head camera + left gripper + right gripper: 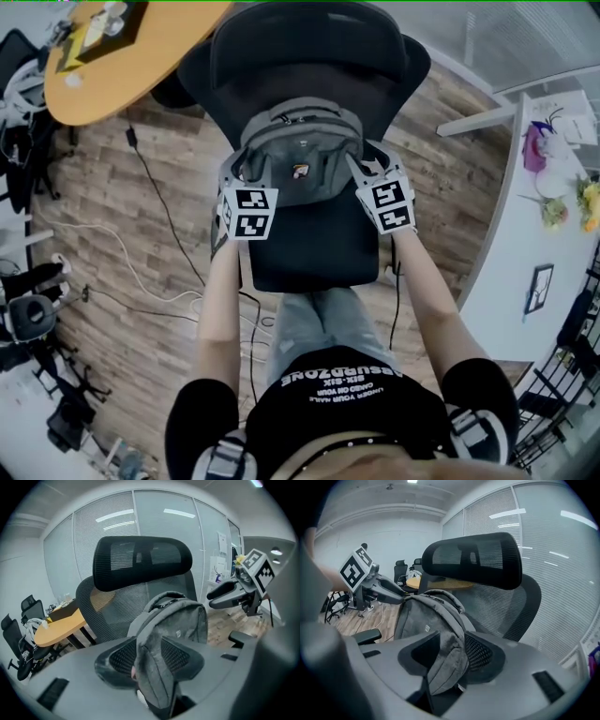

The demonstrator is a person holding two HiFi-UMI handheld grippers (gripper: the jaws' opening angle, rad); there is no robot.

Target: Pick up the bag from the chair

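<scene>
A grey backpack (302,155) stands upright on the seat of a black mesh office chair (314,246), leaning toward its backrest. My left gripper (234,178) is at the bag's left side, shut on a fold of its grey fabric (150,667). My right gripper (361,169) is at the bag's right side, shut on the fabric there (445,667). In the left gripper view the backpack (180,620) fills the middle, with the right gripper (225,592) beyond it. In the right gripper view the backpack (426,620) is seen with the left gripper (386,590) beyond.
A round wooden table (103,56) stands at the upper left. A white desk (534,216) with small items runs along the right. Cables (150,272) lie on the wood floor left of the chair. Other chairs (28,319) stand at the far left.
</scene>
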